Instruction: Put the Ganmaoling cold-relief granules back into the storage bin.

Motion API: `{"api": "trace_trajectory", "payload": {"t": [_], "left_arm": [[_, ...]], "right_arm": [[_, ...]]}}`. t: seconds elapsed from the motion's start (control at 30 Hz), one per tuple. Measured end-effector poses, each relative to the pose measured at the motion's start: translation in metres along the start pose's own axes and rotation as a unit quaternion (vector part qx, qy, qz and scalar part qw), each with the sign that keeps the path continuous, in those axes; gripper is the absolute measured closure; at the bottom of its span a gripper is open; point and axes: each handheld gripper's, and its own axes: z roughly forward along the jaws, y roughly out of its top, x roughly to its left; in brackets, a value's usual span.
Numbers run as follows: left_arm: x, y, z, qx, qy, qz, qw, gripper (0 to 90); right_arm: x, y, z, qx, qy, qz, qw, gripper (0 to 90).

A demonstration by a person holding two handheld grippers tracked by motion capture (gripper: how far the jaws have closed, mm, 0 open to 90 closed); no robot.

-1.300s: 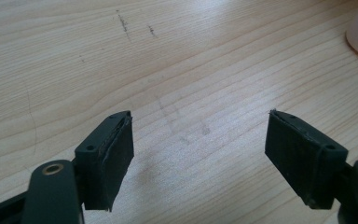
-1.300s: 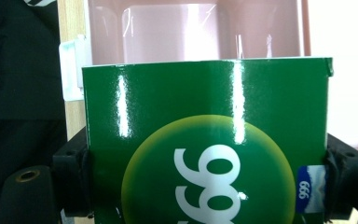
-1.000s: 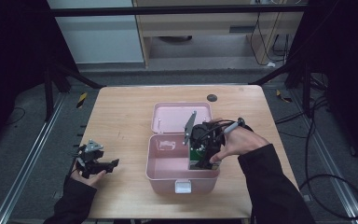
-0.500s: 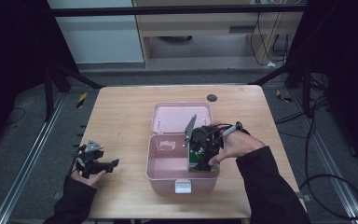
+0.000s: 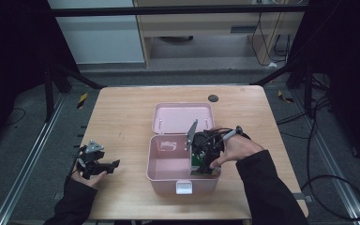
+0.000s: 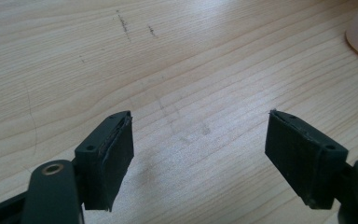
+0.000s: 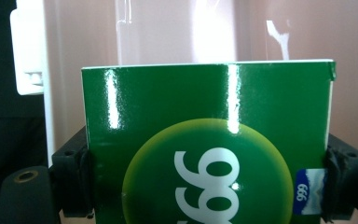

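While clamped, right claw [image 7: 205, 186] grips green box [image 7: 205, 140]

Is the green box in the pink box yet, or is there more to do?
Nearly there. The pink plastic storage box already sits open, its lid laid back. The right gripper is shut on the glossy green cardboard box and holds it down inside the pink box, by its right wall. Left to do: let go, lift out, and probably close the lid. The left gripper waits open above the wooden table.
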Motion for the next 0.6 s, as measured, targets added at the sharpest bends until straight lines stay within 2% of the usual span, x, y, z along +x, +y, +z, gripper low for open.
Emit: {"api": "trace_trajectory", "payload": {"t": [0.2, 0.33, 0.43, 0.6], "left_arm": [[0.0005, 0.0, -0.0005, 0.001, 0.001, 0.002, 1.0, 23.0], [0.0004, 0.0, -0.0005, 0.0, 0.001, 0.002, 1.0, 23.0], [-0.0001, 0.0, 0.0001, 0.0, 0.0, 0.001, 1.0, 23.0], [0.0, 0.0, 0.0002, 0.0, 0.0, 0.0, 1.0, 22.9]], "right_arm": [[0.0004, 0.0005, 0.002, 0.002, -0.001, -0.002, 1.0, 14.3], [0.0004, -0.0013, 0.0049, -0.012, 0.005, 0.002, 0.9999, 14.2], [0.0013, -0.0034, 0.01, -0.01, 0.007, 0.006, 0.9999, 12.6], [0.0004, -0.0051, 0.0034, -0.027, 0.007, 0.013, 0.9995, 11.8]]}}
